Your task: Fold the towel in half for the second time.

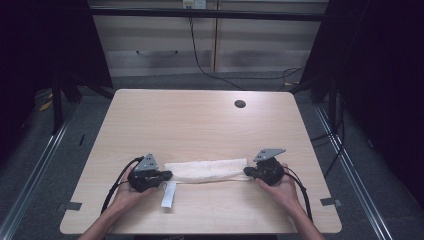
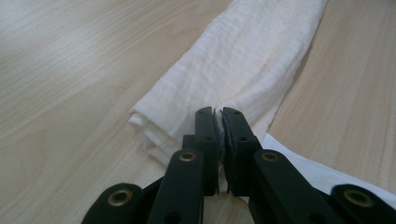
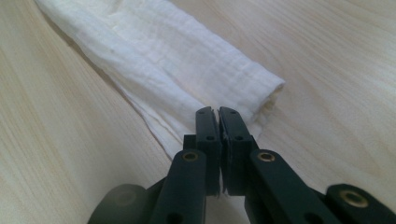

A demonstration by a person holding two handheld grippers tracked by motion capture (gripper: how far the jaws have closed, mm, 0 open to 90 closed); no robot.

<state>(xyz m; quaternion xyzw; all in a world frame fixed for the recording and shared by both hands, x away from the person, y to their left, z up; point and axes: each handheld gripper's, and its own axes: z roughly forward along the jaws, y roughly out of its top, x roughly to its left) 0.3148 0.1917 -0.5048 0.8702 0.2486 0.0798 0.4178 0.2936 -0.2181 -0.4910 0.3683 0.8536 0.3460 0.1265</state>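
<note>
A white cloth, folded into a long band, lies across the near part of the wooden bench, the left hand-held gripper clamped tight on its left end and the right hand-held gripper clamped tight on its right end.

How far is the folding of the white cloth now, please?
Done: the white cloth already lies as a long folded band on the table. In hand: the left gripper and right gripper each pinch one end. Left: probably further folds; a loose flap hangs out by the left end.
</note>
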